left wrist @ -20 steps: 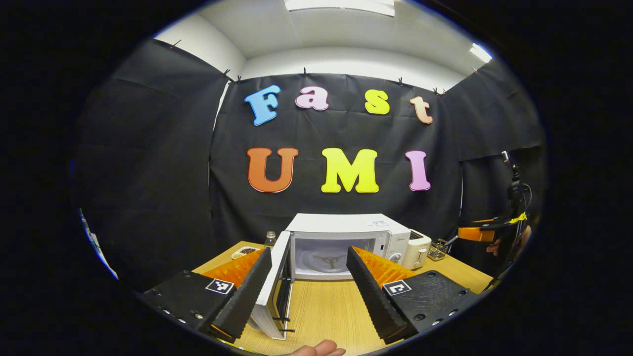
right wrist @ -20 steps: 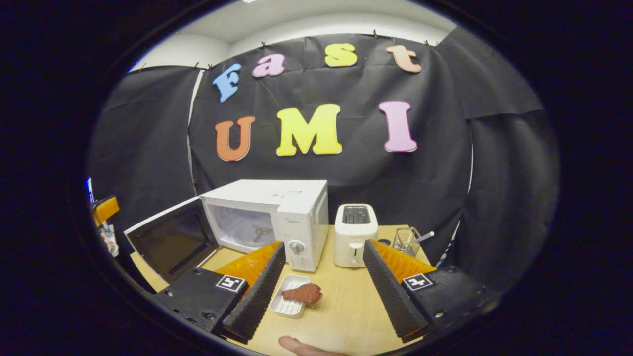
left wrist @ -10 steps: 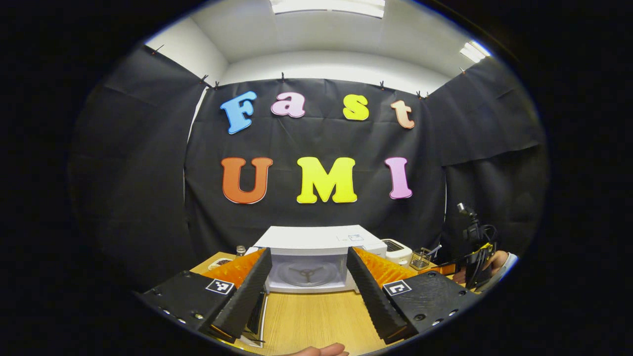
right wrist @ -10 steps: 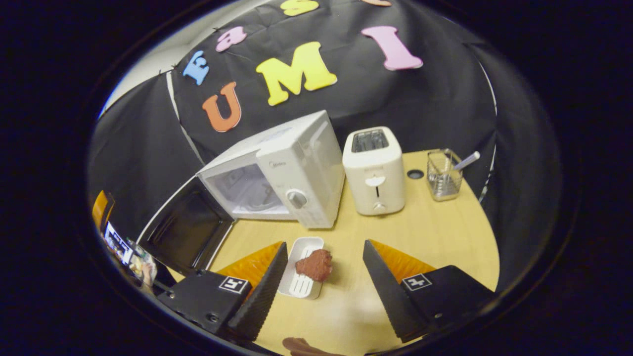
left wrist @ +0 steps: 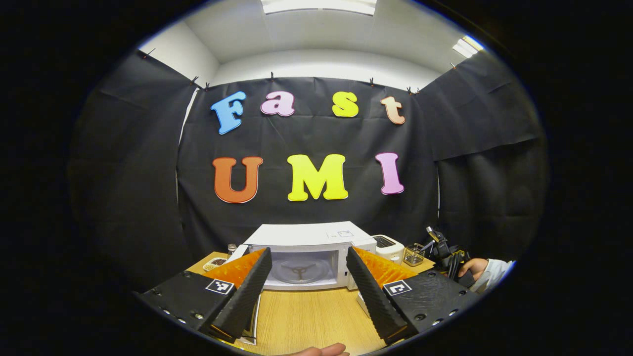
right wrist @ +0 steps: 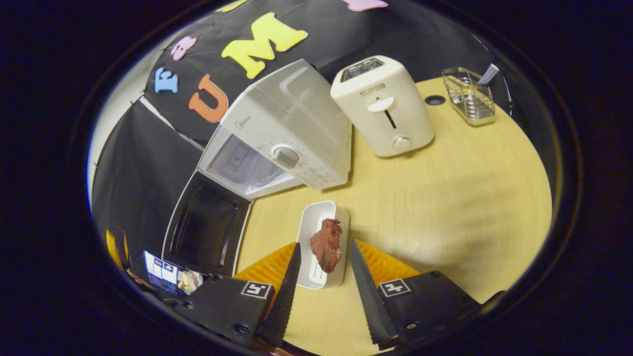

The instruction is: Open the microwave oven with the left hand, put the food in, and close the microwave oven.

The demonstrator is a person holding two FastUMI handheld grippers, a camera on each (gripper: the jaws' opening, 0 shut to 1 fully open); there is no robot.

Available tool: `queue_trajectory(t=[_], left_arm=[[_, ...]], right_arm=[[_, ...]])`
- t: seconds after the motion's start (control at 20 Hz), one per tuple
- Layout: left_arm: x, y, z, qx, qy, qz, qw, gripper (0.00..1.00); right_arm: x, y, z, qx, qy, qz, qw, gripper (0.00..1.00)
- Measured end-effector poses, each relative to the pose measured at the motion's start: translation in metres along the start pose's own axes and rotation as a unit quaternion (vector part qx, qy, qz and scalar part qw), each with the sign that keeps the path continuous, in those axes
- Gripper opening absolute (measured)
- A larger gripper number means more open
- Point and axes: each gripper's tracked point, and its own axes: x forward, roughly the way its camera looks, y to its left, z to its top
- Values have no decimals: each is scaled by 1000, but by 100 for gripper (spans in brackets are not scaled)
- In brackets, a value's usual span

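Light came from panels in the ceiling (left wrist: 319, 5), one long strip overhead and a smaller one off to the right, both blown out to plain white. The wooden table (right wrist: 460, 183) was evenly lit, with only soft shadows under the toaster (right wrist: 383, 106) and the microwave (right wrist: 292, 133). The fisheye bent straight edges hard toward the rim, where things darkened. Both views stayed fairly sharp, the right gripper view strongly tilted.
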Motion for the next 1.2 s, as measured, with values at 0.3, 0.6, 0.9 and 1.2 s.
queue_trajectory(t=[0.3, 0.6, 0.9, 1.2], left_arm=[[-9, 4, 2, -1, -4, 0, 1000, 94], [-21, 19, 9, -16, -26, 0, 1000, 94], [-33, 41, 2, -28, -34, 2, 999, 94], [-46, 75, -1, -29, -43, 19, 998, 94]], right_arm=[[-8, 5, -7, 4, 11, 17, 1000, 12], [-41, 32, -8, -44, -27, 12, 999, 12], [-39, 63, -20, -56, -43, 26, 997, 8], [5, 112, -10, -57, -104, 54, 991, 7]])
